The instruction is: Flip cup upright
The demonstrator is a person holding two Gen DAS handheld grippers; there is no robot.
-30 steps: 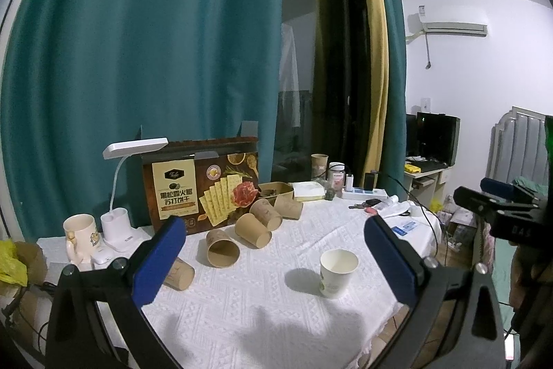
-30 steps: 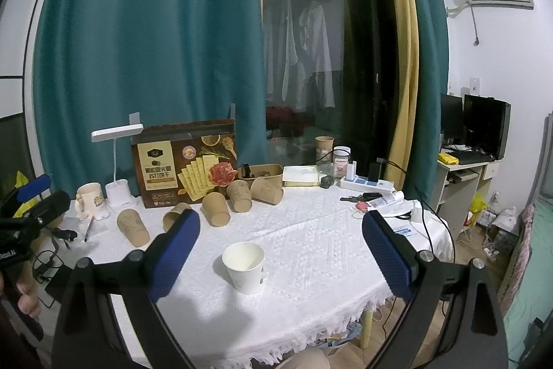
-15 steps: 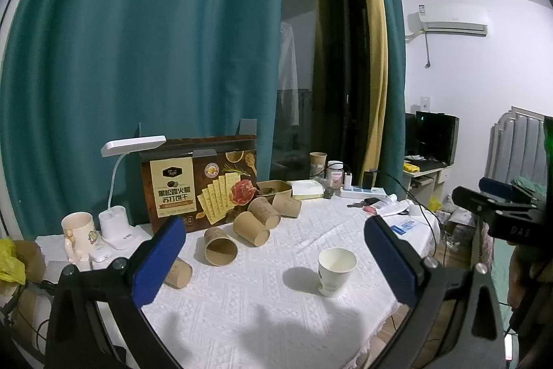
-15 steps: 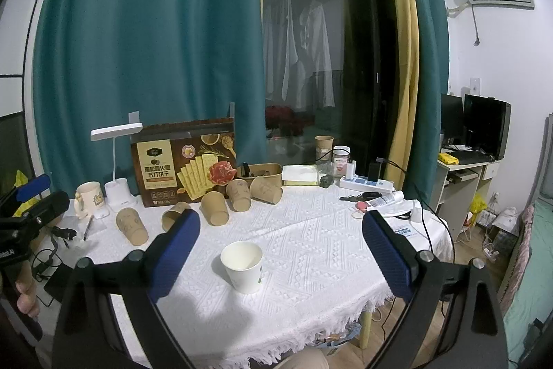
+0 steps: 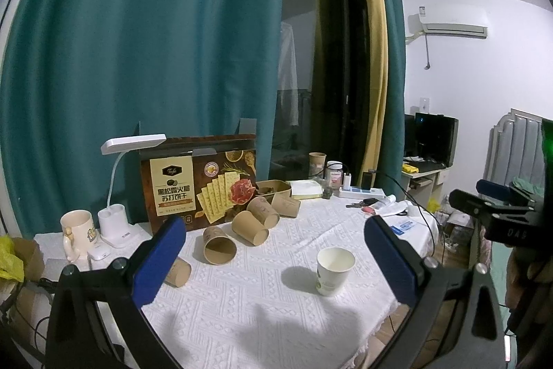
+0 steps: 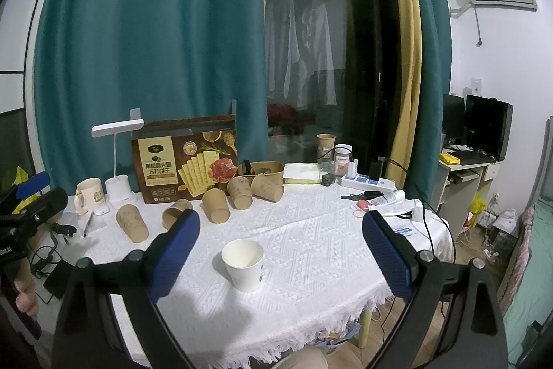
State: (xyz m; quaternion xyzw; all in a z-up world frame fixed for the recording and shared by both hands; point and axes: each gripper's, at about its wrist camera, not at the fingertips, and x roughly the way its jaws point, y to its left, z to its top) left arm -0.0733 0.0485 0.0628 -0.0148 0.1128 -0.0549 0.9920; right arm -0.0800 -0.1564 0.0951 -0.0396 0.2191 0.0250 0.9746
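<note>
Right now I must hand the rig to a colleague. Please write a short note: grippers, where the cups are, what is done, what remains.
Left gripper: open, empty, held above the table.
Right gripper: open, empty, also raised.
White cup: upright near the table's front edge, touching nothing.
Brown cups: several lie on their sides in front of the cracker box; one stands mouth down.
Done: the white cup stands upright.
Left: probably the brown cups, if they count.
</note>
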